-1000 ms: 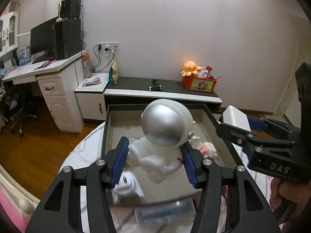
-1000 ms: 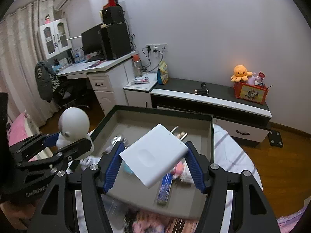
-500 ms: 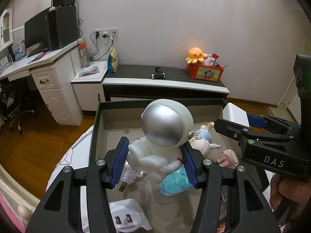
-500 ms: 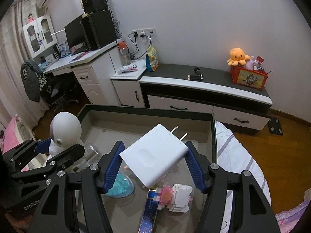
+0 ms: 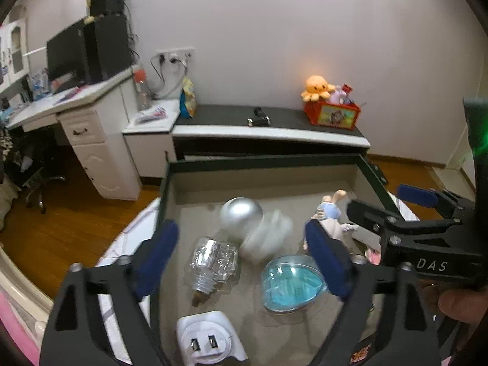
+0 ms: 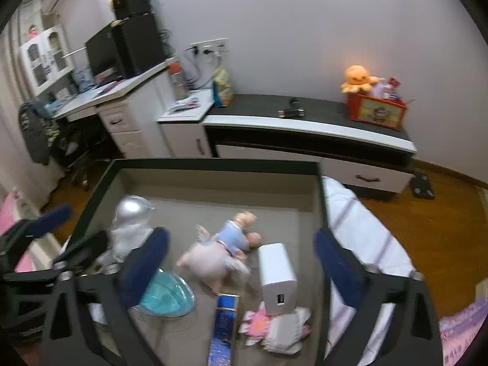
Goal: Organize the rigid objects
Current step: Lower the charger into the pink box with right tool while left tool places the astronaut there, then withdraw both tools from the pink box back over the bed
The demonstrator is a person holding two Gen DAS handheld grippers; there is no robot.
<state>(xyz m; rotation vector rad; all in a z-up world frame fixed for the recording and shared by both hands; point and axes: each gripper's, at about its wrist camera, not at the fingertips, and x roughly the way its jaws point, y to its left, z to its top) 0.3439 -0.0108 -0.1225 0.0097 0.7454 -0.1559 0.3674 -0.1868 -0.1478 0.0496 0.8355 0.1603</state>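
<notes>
Spreading apart at the bottom of the left wrist view, the left gripper [image 5: 241, 253] has its jaws opening and its blue pads [image 5: 155, 251] press on nothing. The astronaut figure [image 5: 253, 228] lies blurred between them at mid-frame, free of both pads, on the beige floor of the dark-rimmed tray [image 5: 265, 161]. Below it lie a crinkled clear bottle [image 5: 212, 262], a blue heart-shaped case [image 5: 291, 285] and, at the bottom edge, a white plug adapter [image 5: 207, 340]. A small doll [image 5: 331, 216] lies right of centre, and the right gripper [image 5: 405, 210] reaches in from the right edge.

In the right wrist view, the right gripper [image 6: 241, 262] is likewise opening, clasping nothing. The white charger block [image 6: 277, 277] stands free between the pads in the lower middle, leaning on a pink-and-white toy [image 6: 276, 326] inside the tray [image 6: 213, 164]. The doll [image 6: 222, 250] lies at centre, the astronaut figure [image 6: 129, 228] at the left beside the left gripper [image 6: 61, 235].
</notes>
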